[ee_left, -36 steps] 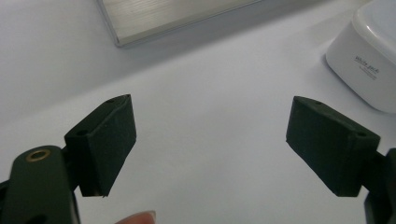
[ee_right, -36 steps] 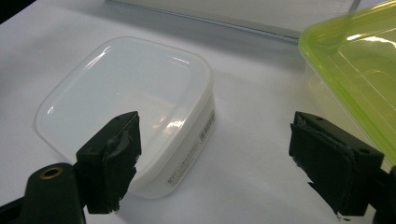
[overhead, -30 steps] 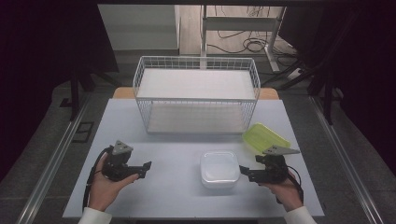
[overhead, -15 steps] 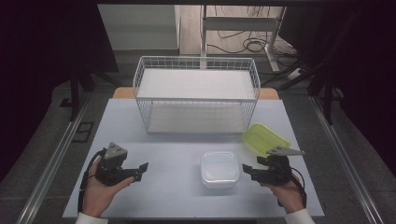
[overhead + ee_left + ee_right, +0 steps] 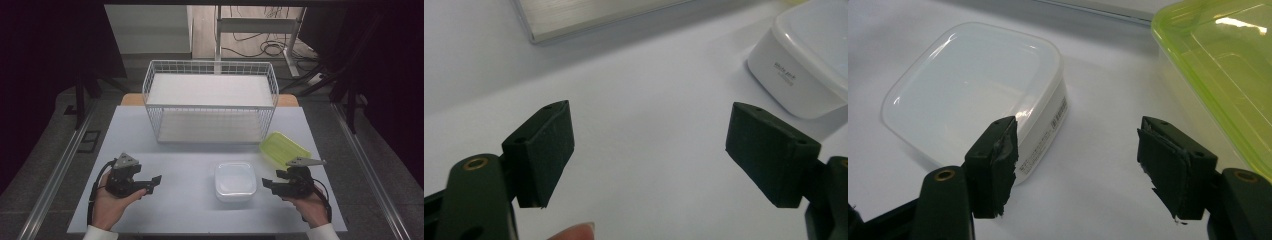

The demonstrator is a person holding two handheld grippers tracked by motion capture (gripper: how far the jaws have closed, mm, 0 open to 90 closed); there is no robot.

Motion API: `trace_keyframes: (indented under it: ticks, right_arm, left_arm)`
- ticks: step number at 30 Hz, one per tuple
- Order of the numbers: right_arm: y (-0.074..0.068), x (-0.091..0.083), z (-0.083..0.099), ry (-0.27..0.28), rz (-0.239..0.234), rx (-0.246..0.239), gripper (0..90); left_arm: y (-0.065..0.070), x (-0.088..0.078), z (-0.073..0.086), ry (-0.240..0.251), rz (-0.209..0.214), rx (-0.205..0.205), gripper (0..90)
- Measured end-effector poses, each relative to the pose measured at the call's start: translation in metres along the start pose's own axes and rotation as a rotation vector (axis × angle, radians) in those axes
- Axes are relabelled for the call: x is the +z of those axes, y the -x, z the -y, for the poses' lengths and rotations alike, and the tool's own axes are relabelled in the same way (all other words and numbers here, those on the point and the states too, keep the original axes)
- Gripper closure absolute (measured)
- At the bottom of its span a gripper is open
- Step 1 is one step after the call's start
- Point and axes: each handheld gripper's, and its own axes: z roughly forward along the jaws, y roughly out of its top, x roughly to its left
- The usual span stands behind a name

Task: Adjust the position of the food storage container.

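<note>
A white lidded box (image 5: pixel 235 181) rests on the white table (image 5: pixel 190 215) between the two hands. It lies off to the upper right of my left gripper (image 5: pixel 649 150), as the white box (image 5: pixel 809 65) shows there. My left gripper (image 5: pixel 155 183) is open over bare table and points right. My right gripper (image 5: pixel 267 184) points left at the white box (image 5: pixel 973 85). Its jaws are open and have just been closing a little, with only bare table between them (image 5: pixel 1078 160). One right fingertip (image 5: pixel 995 150) stands close by the box's corner. A lime-green container (image 5: pixel 284 148) (image 5: pixel 1218 65) lies behind the right gripper.
A white wire basket (image 5: pixel 210 100) with a shelf stands at the back middle of the table. Metal rails run along both sides of the table, with dark floor and cables beyond. A person's hands (image 5: pixel 110 210) come in from the front edge.
The left hand has shifted slightly in place. The right hand, the white box and the green container stay where they were.
</note>
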Motion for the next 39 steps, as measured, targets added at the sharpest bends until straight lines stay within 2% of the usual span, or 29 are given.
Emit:
trace_keyframes:
  ticks: [6,8,12,17,21,26,29,32,33,34,39]
  right_arm:
    - [-0.001,-0.001,-0.002,-0.001,-0.009,0.008,32.5]
    - [-0.002,0.0,-0.005,-0.009,-0.026,0.002,33.7]
    - [-0.003,0.003,-0.014,-0.037,-0.03,-0.02,34.9]
    - [0.002,0.001,-0.026,-0.067,-0.014,-0.013,39.4]
    - [0.012,-0.003,-0.041,-0.075,-0.013,-0.003,43.4]
    - [0.027,0.0,-0.063,-0.106,0.008,-0.005,49.0]
    - [0.04,0.005,-0.072,-0.113,0.013,0.019,55.1]
    - [0.053,0.01,-0.079,-0.123,0.051,0.031,61.6]
    - [0.053,0.01,-0.079,-0.123,0.051,0.031,61.6]
    - [0.063,0.012,-0.084,-0.125,0.069,0.049,67.5]
    - [0.077,0.02,-0.091,-0.142,0.094,0.066,80.7]
  left_arm:
    - [-0.002,-0.002,-0.001,0.011,0.013,-0.001,19.7]
    - [-0.003,-0.002,-0.001,0.015,0.019,-0.008,19.9]
    - [-0.006,0.003,0.001,-0.005,0.019,-0.005,20.0]
    - [-0.008,0.005,0.004,-0.022,0.014,-0.007,20.2]
    - [-0.007,0.001,0.003,-0.005,0.011,-0.015,20.2]
    - [-0.005,0.005,0.004,-0.023,0.01,-0.003,20.0]
    - [-0.005,0.007,0.003,-0.028,0.007,0.002,19.9]
    - [-0.006,0.008,0.004,-0.031,0.005,0.001,19.8]
    - [-0.006,0.008,0.004,-0.031,0.005,0.001,19.8]
    - [-0.005,0.011,0.005,-0.04,0.003,0.005,19.8]
    - [-0.002,0.013,0.005,-0.046,0.007,0.015,19.7]
